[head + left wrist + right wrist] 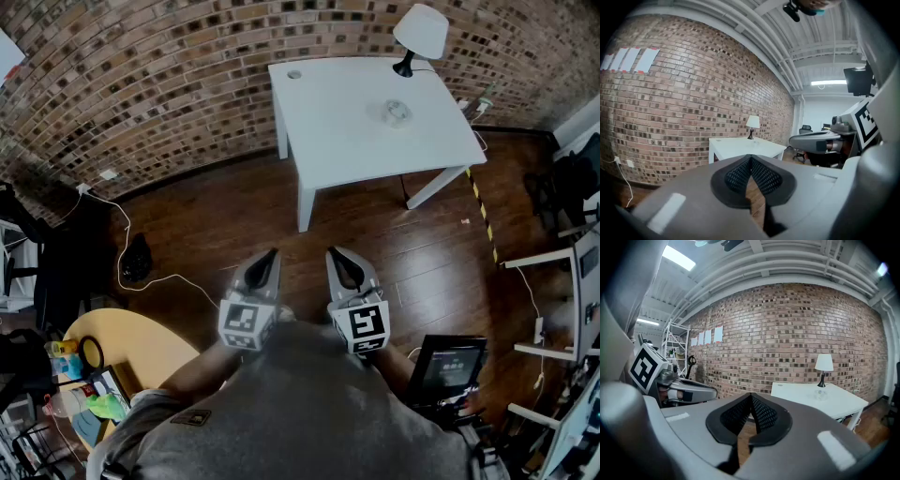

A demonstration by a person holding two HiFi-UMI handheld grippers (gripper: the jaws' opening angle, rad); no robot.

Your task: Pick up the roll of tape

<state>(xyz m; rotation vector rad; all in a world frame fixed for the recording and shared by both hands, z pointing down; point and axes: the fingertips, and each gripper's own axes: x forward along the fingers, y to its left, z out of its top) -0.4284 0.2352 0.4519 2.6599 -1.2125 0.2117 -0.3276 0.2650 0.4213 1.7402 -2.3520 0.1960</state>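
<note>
- A curved-looking brick wall [141, 84] runs across the far side of the room.
- A dark wooden floor [234, 216] fills the middle of the head view; a thin cable [141, 281] trails over it at the left.
- A white rectangular surface [337, 131] on white legs stands against the wall, well apart from the person.
- The person's grey-shirted torso [300, 412] fills the near edge of the head view, with both forearms reaching forward.
- A round yellow surface [141, 347] with small clutter on it sits at the near left.
- The left tongs [270, 255] are held over the floor, pointing toward the white surface, tips pressed together with nothing between them.
- The right tongs [337, 255], just beside the left, are also pressed together and empty.
- A lamp [419, 33] with a white shade and black stem stands at the white surface's far right corner.
- The roll of tape [397, 113], pale and small, lies flat near the white surface's right edge, close to the lamp and well apart from both tongs.
</note>
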